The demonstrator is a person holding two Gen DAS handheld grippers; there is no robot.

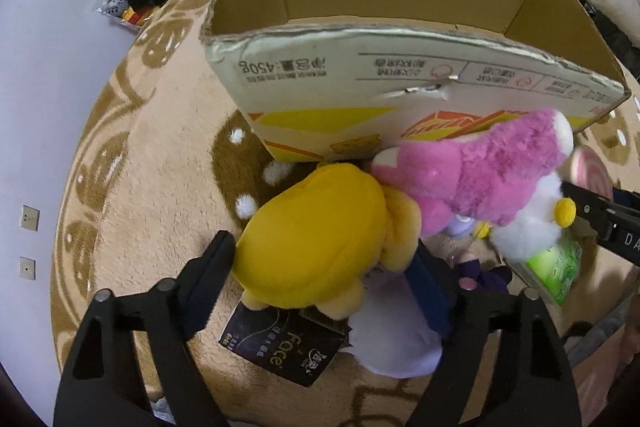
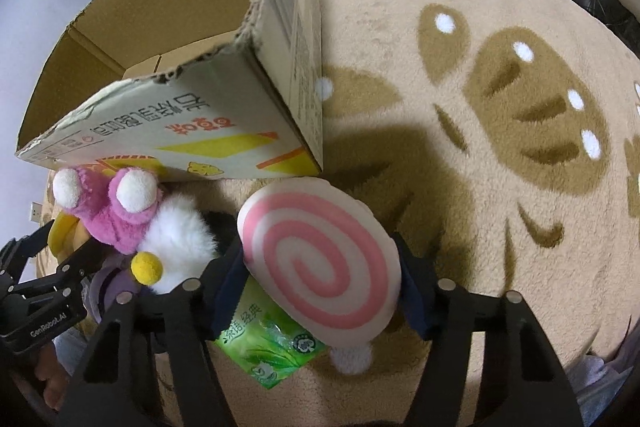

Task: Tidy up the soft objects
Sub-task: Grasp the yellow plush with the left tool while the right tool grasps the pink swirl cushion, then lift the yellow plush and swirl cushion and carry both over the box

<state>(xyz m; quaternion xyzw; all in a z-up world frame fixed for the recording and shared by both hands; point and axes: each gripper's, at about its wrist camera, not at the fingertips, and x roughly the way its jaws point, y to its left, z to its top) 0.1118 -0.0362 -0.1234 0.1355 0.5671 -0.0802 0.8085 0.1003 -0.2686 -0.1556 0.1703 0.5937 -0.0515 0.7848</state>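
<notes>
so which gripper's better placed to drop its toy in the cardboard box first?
Probably left. The left gripper straddles the yellow plush facing the cardboard box's open top. The right gripper, around the pink swirl plush, sits beside the box's corner.

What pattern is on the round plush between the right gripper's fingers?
A pink spiral on white, on the round plush; the right wrist view shows it best.

My right gripper (image 2: 320, 273) points down with its jaws on either side of the swirl cushion (image 2: 320, 259), pads touching its edges. Under it I see a green pack (image 2: 272, 347) on the rug (image 2: 500, 107). The box (image 2: 180, 99) stands just beyond, a pink plush (image 2: 120, 215) at its foot.
</notes>
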